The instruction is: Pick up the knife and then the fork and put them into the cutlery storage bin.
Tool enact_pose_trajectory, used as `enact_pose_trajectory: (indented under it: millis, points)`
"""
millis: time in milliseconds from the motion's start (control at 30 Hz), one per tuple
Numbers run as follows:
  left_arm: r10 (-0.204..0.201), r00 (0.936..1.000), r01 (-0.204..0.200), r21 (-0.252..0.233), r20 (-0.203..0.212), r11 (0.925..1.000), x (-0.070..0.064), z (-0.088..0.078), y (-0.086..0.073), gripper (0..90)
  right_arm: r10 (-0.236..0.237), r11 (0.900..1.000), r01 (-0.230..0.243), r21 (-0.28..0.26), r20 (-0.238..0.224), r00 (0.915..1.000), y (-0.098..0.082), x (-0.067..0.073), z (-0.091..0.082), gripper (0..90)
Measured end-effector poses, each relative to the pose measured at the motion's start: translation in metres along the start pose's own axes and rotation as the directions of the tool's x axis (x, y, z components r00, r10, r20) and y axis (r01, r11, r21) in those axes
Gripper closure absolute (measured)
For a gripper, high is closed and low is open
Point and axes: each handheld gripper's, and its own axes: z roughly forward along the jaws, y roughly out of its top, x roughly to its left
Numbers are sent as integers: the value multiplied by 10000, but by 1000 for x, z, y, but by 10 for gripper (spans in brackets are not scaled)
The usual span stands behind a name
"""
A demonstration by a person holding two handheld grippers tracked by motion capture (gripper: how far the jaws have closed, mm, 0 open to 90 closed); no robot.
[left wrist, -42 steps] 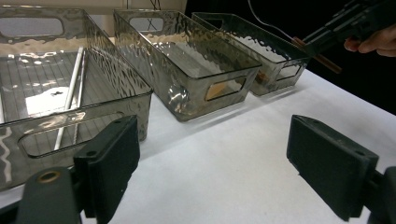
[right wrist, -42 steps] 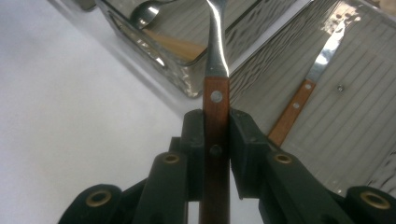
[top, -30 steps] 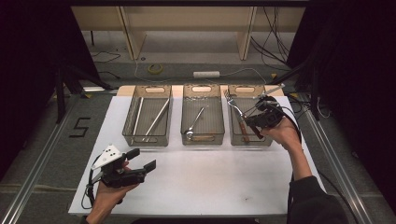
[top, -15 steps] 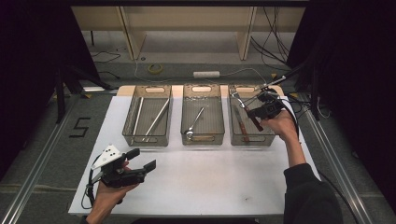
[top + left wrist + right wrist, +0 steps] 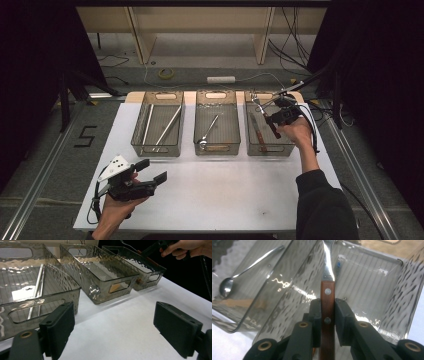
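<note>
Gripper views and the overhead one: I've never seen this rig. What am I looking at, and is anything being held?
A person works at a white table holding a two-fingered tool in each hand. The high view looks down from above; each gripper view looks along that tool's own black fingers. Three clear bins stand in a row: the left bin holds metal rods, the middle bin a spoon, the right bin a knife. The right gripper clamps a wooden-handled utensil above the right bin. The left gripper rests open and holds nothing.
</note>
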Motion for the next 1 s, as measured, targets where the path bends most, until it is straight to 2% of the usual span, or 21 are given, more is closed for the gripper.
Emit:
enact_pose_trajectory:
  millis: [433,633,1000]
  points:
    - [29,10000,-29,17,11,10000,0,0,0,171,398,9986,-408,331,302,9988,-10,-4,16,775]
    - [15,10000,-15,8,8,10000,0,0,0,170,375,9981,-396,482,445,9983,-12,-4,20,774]
    - [22,10000,-22,16,16,10000,0,0,0,170,316,9964,-347,776,408,9987,-15,-1,30,772]
